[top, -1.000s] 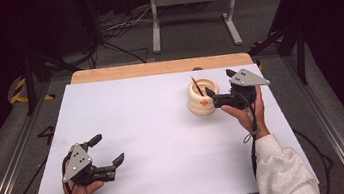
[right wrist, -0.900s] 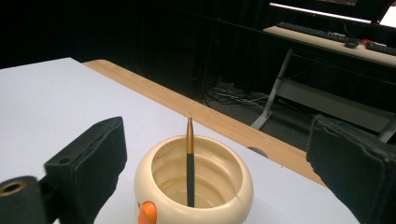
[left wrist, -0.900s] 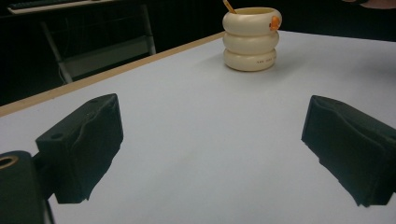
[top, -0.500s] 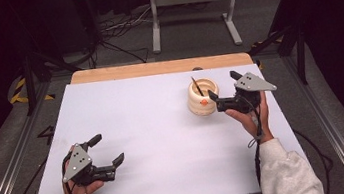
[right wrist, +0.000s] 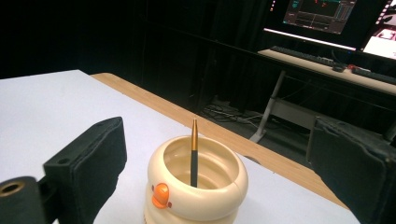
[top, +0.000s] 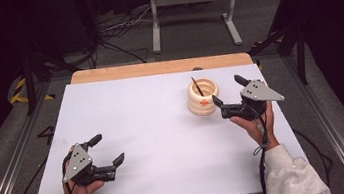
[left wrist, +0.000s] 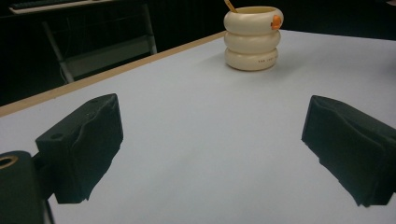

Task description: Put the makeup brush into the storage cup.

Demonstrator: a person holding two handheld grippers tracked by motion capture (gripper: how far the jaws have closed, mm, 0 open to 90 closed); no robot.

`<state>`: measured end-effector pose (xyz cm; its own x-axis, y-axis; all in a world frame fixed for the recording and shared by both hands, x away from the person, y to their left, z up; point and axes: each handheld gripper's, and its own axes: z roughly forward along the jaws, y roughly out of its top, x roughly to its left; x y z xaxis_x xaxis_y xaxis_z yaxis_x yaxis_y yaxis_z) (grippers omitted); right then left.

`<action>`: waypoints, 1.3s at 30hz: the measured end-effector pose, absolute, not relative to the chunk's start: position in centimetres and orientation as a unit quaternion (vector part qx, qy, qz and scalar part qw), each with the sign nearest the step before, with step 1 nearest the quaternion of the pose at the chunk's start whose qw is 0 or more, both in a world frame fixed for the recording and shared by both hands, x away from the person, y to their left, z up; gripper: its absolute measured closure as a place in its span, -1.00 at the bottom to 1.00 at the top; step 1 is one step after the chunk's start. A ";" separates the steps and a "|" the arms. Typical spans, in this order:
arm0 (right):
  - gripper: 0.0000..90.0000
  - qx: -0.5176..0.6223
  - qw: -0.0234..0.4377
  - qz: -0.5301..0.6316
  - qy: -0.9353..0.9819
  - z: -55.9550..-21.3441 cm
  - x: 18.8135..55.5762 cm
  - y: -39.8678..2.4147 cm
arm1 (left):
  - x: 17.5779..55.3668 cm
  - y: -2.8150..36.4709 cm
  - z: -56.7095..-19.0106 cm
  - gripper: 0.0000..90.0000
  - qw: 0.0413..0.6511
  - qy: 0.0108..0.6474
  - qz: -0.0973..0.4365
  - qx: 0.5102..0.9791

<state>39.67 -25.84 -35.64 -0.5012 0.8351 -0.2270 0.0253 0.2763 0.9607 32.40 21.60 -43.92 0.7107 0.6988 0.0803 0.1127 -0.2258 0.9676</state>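
Note:
A cream ringed pen cup (top: 203, 97) with an orange knob stands on the white table top (top: 154, 129), toward the back right. A dark pen with a gold tip (right wrist: 193, 154) leans upright inside it. My right gripper (top: 228, 94) hovers just right of the cup, open, its jaws wide on either side of the cup (right wrist: 196, 186) in the right gripper view. My left gripper (top: 107, 150) rests near the front left corner, open and empty. The left gripper view has the cup (left wrist: 252, 37) far ahead.
A wooden strip (top: 161, 67) runs along the table's far edge. Beyond it stand a metal stand (top: 193, 8) and cables on the floor. Monitors (right wrist: 327, 16) and a keyboard sit on a desk in the background of the right gripper view.
The right gripper has drifted a little right and toward the person, away from the cup, staying open. The left gripper has not moved.

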 end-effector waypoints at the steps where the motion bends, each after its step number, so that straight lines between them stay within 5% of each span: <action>1: -0.88 0.308 0.388 0.515 0.700 -35.7 39.6 -25.9 | 32.4 21.6 -43.9 -0.86 0.558 0.276 0.263 0.737; 39: -0.87 0.282 0.389 0.497 0.723 -37.4 35.9 -27.0 | 32.3 21.4 -44.0 -0.86 0.557 0.275 0.267 0.737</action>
